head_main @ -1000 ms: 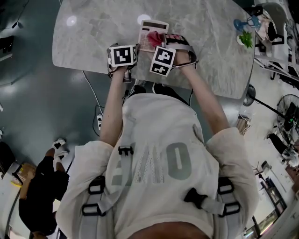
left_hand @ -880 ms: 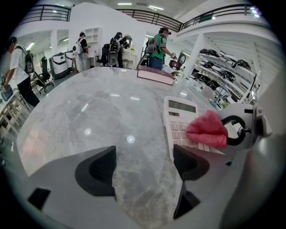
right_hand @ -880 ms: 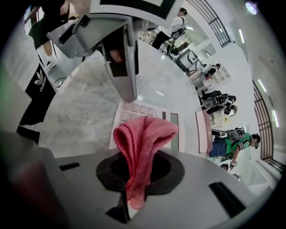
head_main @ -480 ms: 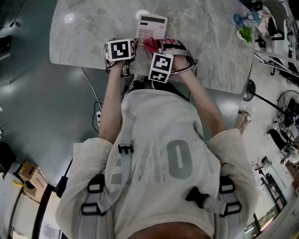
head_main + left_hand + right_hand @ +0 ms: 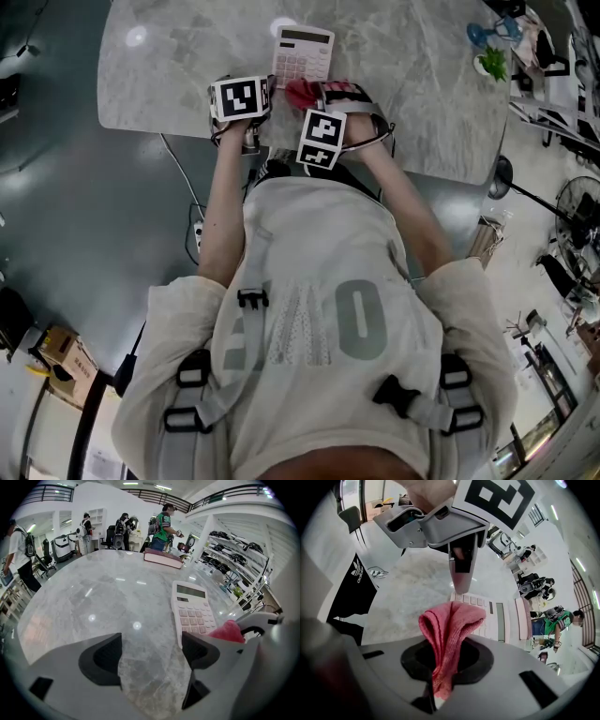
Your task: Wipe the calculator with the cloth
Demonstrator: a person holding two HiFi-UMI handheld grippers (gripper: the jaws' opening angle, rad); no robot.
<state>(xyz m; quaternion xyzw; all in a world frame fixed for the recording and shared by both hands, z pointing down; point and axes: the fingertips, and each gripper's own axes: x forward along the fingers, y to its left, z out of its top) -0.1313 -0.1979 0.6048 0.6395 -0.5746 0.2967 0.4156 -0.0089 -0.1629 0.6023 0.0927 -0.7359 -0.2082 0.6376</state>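
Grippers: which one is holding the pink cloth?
The right gripper: its jaws are pinched shut on the pink cloth. The left gripper is open, with only the table between its jaws.

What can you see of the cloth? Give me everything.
The cloth is pink-red with a fine towel-like weave and a hemmed edge. It is bunched into a folded loop and pinched in the shut right claw, with the fold sticking forward and a tail running back between the jaws. It sits at the near end of the calculator; whether it touches the keys cannot be told.
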